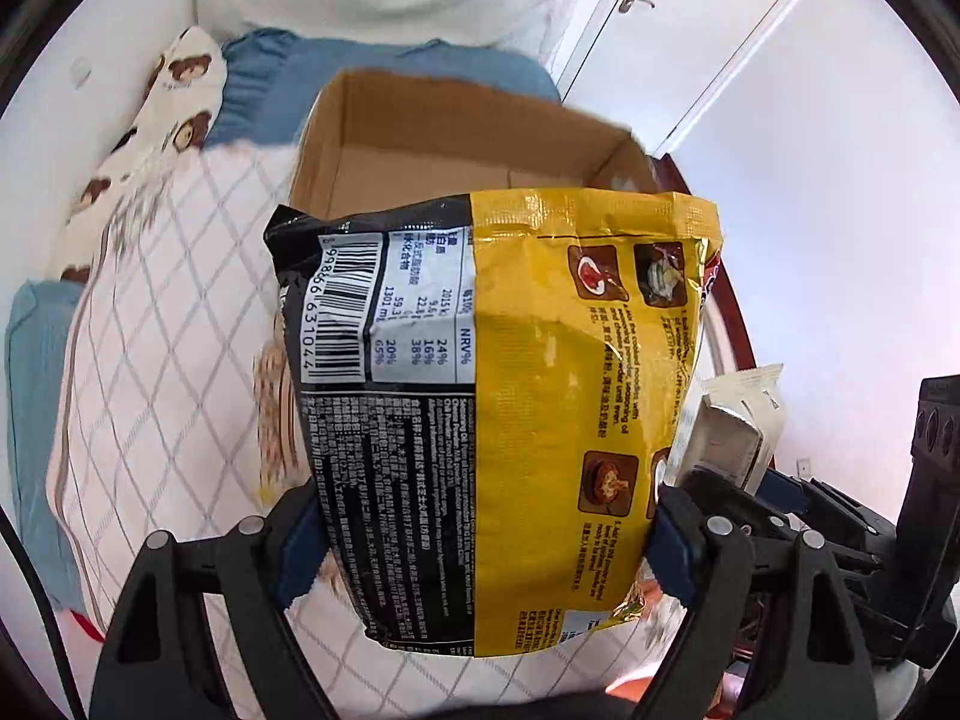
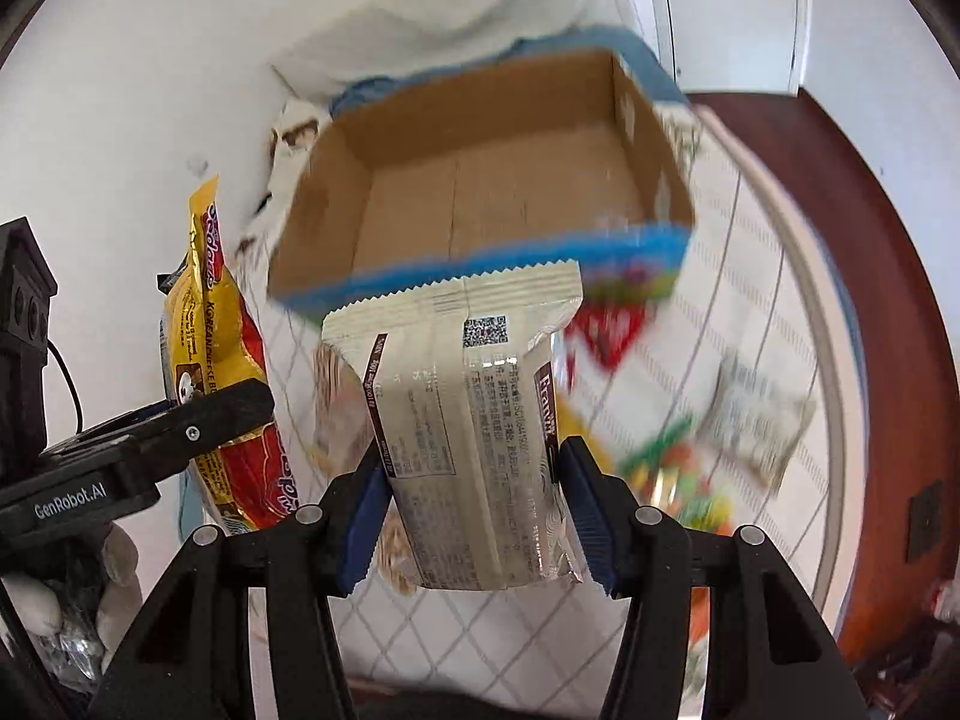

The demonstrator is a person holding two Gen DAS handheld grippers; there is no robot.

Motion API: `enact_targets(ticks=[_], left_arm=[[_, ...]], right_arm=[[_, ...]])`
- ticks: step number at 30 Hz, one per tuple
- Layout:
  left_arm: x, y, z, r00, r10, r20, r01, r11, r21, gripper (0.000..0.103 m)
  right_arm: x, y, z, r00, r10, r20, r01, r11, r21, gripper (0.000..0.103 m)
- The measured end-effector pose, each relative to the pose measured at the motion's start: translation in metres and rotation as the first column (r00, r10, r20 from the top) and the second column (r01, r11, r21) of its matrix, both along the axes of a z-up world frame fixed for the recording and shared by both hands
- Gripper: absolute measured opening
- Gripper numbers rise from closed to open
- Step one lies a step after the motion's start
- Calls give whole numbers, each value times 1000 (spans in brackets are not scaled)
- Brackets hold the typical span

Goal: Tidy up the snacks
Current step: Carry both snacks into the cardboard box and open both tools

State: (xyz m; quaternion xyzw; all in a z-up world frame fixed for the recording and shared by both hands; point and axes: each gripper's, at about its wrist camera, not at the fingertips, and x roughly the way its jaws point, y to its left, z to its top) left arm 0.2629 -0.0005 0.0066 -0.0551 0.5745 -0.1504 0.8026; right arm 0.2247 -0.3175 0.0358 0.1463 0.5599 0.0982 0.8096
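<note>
Left wrist view: left gripper [image 1: 486, 531] pinching a yellow-and-black noodle packet [image 1: 498, 408] by its side edges, back panel with barcode facing the camera, held up in front of an open cardboard box [image 1: 456, 138]. Box interior bare where visible. Beyond it, a blue pillow [image 1: 384, 78] and a bear-print cushion [image 1: 174, 102] on a checked bedspread [image 1: 162, 360]. At right, only a sliver of the cream wafer packet [image 1: 741, 420].

Right wrist view: right gripper [image 2: 474, 516] clamped on that cream wafer packet [image 2: 474, 420], held up just before the box's blue-trimmed near wall [image 2: 480, 264]. Seen only here: noodle packet's red-and-yellow front [image 2: 222, 372] at left, a gloved hand [image 2: 36, 600], and blurred loose snacks [image 2: 678, 468] on the bedspread at right.
</note>
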Motion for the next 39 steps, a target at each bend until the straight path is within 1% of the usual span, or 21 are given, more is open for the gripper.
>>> enact_targets(ticks=[2, 4, 6, 7, 10, 11, 13, 16, 18, 22, 27, 28, 29, 31, 33, 34, 35, 37, 38, 39], left_arm=[[41, -15, 5, 1000, 3, 16, -3, 1000, 13, 86], [73, -27, 6, 1000, 2, 8, -2, 1000, 25, 86], [111, -39, 1, 999, -10, -33, 11, 1000, 26, 86], [126, -42, -7, 998, -7, -58, 9, 1000, 23, 86], [186, -48, -35, 987, 14, -163, -14, 1000, 7, 86], [200, -49, -45, 982, 22, -188, -21, 1000, 12, 86], [224, -54, -67, 972, 33, -234, -26, 999, 31, 86], [251, -63, -94, 957, 38, -287, -21, 998, 61, 86], [257, -72, -106, 949, 33, -313, -9, 997, 78, 86], [255, -96, -117, 939, 5, -344, 34, 994, 108, 86], [266, -104, -129, 922, 28, -387, 20, 993, 119, 86], [267, -108, -130, 921, 26, -389, 24, 992, 124, 86], [270, -102, -137, 924, 24, -382, 28, 991, 132, 86], [271, -108, -135, 927, 29, -373, 33, 987, 158, 86], [271, -113, -132, 934, 34, -357, 33, 983, 181, 87], [269, -116, -130, 936, 34, -349, 36, 981, 191, 88], [264, -123, -125, 940, 32, -341, 38, 980, 197, 91], [257, -128, -115, 949, 26, -314, 40, 979, 202, 91], [254, -130, -110, 952, 28, -305, 37, 978, 204, 91], [252, -130, -106, 954, 30, -299, 31, 980, 198, 91]], right_arm=[[28, -7, 10, 999, -4, 35, 4, 1000, -6, 58], [66, -10, 9, 999, -6, 48, 5, 1000, 2, 58], [101, -12, 7, 999, -5, 51, 5, 1000, -5, 58], [117, -11, 3, 999, 5, 44, -5, 1000, -8, 58], [169, -12, -19, 1000, 11, 2, -11, 1000, -16, 58], [185, -11, -29, 1000, 13, -15, -13, 1000, -19, 58], [213, -10, -51, 999, 18, -50, -19, 999, -27, 58], [245, -7, -82, 993, 34, -112, -37, 999, -33, 58], [263, -5, -104, 989, 39, -144, -46, 998, -45, 58], [284, 0, -136, 981, 59, -187, -70, 996, -54, 58], [304, 5, -160, 973, 68, -219, -77, 997, -31, 59], [309, 6, -163, 971, 72, -228, -81, 996, -28, 61], [312, 7, -167, 968, 76, -238, -83, 996, -18, 62], [321, 9, -179, 963, 87, -255, -89, 996, 4, 72], [324, 11, -180, 962, 94, -257, -100, 995, -9, 87], [326, 12, -180, 962, 100, -255, -107, 994, -14, 90], [326, 14, -179, 962, 101, -254, -110, 994, -23, 90], [325, 15, -177, 964, 108, -245, -119, 992, -30, 93], [324, 15, -175, 965, 109, -240, -121, 992, -38, 97], [318, 16, -169, 966, 107, -235, -121, 991, -48, 97]])
